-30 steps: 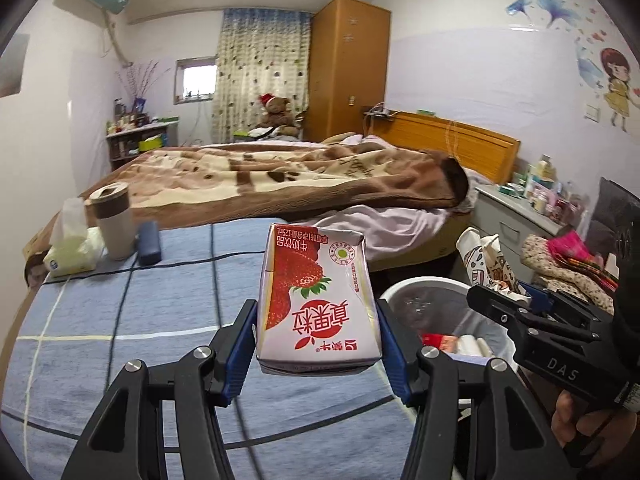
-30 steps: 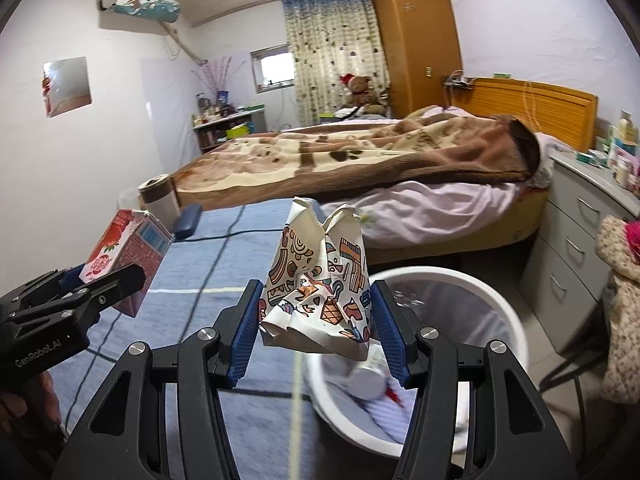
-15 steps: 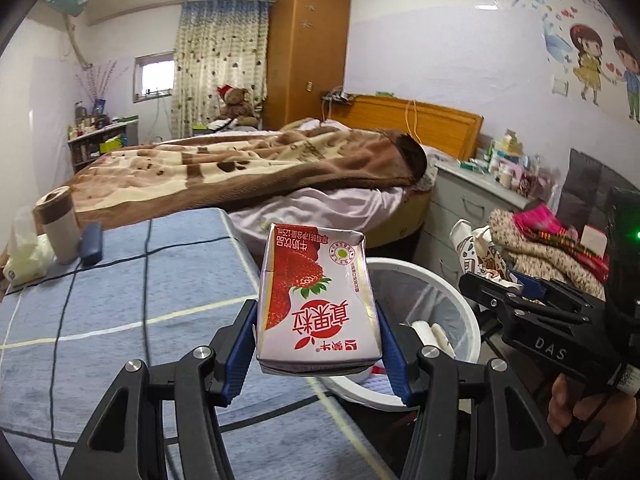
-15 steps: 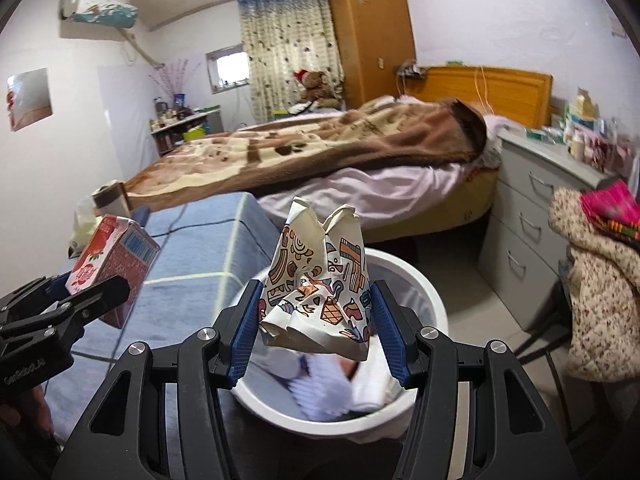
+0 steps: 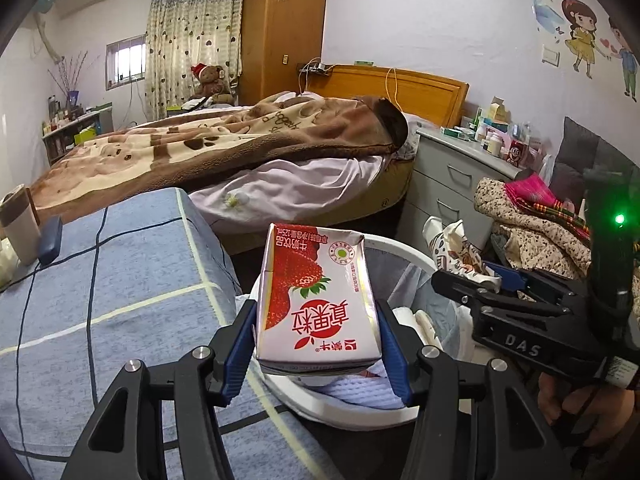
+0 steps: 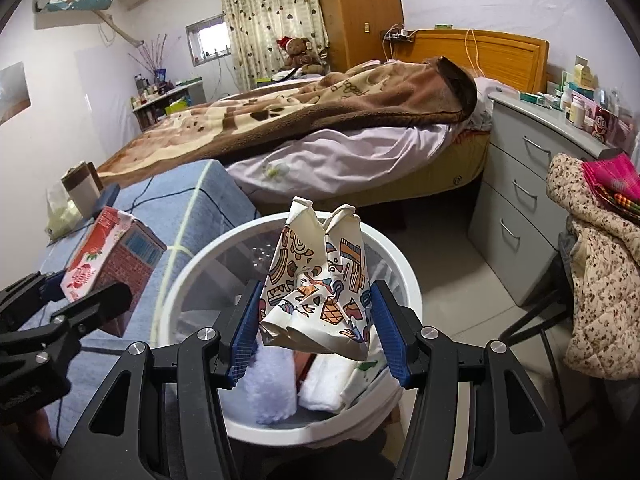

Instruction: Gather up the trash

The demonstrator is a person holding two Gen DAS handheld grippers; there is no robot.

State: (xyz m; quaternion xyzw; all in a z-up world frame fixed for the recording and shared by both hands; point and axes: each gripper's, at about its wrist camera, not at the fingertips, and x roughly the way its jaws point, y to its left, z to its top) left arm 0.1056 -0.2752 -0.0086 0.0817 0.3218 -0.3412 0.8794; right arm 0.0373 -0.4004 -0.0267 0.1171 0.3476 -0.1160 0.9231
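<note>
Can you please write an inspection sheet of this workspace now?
Surface: blue checked cover beside the bin.
Job's things: strawberry milk carton; crumpled paper cup; white bin already holding white trash.
Clutter: cup and dark case on the cover.
Grippers: left gripper shut on the carton; right gripper shut on the paper cup, over the bin.
Cables: orange cable at the headboard.
Surroundings: bed, grey drawers, wardrobe.
</note>
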